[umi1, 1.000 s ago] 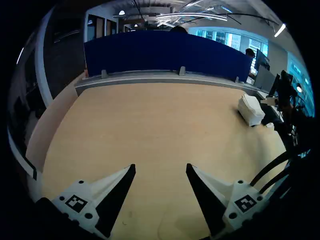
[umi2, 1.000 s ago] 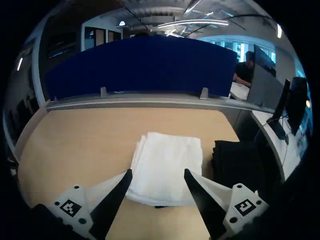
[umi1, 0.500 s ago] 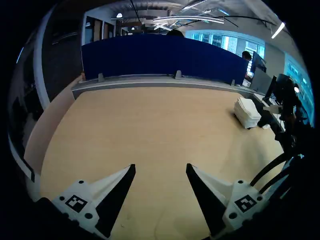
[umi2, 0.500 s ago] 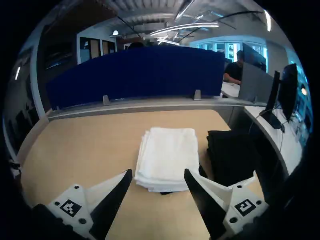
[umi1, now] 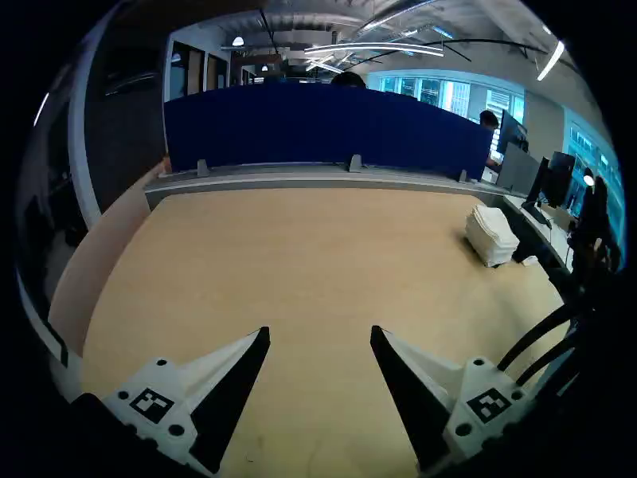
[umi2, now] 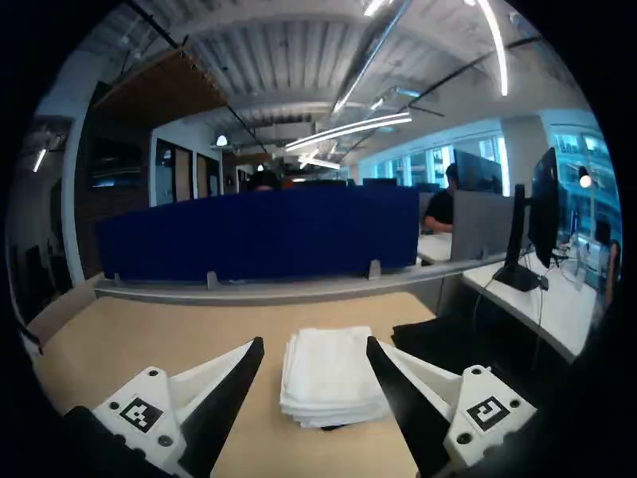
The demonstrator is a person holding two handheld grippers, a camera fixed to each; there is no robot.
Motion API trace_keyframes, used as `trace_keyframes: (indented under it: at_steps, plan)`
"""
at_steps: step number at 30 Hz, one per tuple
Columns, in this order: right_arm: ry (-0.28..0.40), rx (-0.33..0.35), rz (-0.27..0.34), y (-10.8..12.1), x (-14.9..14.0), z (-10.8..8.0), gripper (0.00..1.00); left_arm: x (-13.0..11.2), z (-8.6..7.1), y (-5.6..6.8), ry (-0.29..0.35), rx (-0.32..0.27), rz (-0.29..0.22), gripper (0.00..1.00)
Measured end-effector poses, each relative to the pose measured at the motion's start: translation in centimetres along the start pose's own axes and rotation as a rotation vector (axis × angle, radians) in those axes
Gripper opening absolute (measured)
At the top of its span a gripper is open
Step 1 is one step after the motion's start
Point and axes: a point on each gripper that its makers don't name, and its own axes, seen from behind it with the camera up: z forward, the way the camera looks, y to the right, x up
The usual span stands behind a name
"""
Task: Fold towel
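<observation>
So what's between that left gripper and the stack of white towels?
Only bare wooden tabletop, in the left gripper view, between the open left gripper and the towel stack.

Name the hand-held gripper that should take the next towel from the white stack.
Right. The right hand-held gripper is open with the white stack close ahead; the left hand-held gripper, also open, faces bare table, the stack far off.

The right gripper [umi2: 314,342] has tilted up and backed off the towel stack [umi2: 334,376].
</observation>
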Motion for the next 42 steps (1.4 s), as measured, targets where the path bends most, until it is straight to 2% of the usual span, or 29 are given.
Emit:
trace_keyframes:
  at_steps: [5,9,12,15,20,23,25,27,30,42]
  plan:
    - [0.068,-0.01,-0.023,-0.9,1.8,-1.9,1.0,1.2,0.3,-0.1,0.042,-0.006,-0.009,0.94]
    - [0.077,-0.004,-0.027,-1.7,2.1,-2.8,1.0,2.7,0.4,-0.1,0.096,-0.012,-0.025,0.94]
    - [0.084,0.0,-0.023,-2.2,2.6,-3.4,1.0,4.7,0.0,-0.2,0.173,-0.011,-0.032,0.94]
    - [0.088,0.006,-0.023,-2.7,2.8,-3.9,1.0,7.6,-0.8,-0.4,0.278,-0.014,-0.035,0.94]
    - [0.09,0.018,-0.019,-3.8,2.9,-4.8,1.0,11.6,-1.9,-2.1,0.429,0.03,-0.048,0.94]
    - [0.084,0.035,-0.021,-4.8,2.6,-5.2,1.0,13.5,-2.4,-2.8,0.5,0.062,-0.029,0.94]
    - [0.078,0.045,-0.026,-5.4,2.3,-5.4,1.0,14.5,-2.7,-2.7,0.535,0.072,-0.01,0.94]
    - [0.073,0.052,-0.033,-5.8,2.2,-5.6,1.0,15.3,-2.9,-2.5,0.561,0.075,0.006,0.94]
    - [0.075,0.061,-0.039,-6.4,2.4,-5.8,1.0,15.9,-3.0,-2.4,0.585,0.065,0.001,0.94]
    - [0.075,0.09,-0.037,-8.6,2.7,-6.0,1.0,16.5,-3.3,-3.8,0.627,0.068,-0.054,0.94]
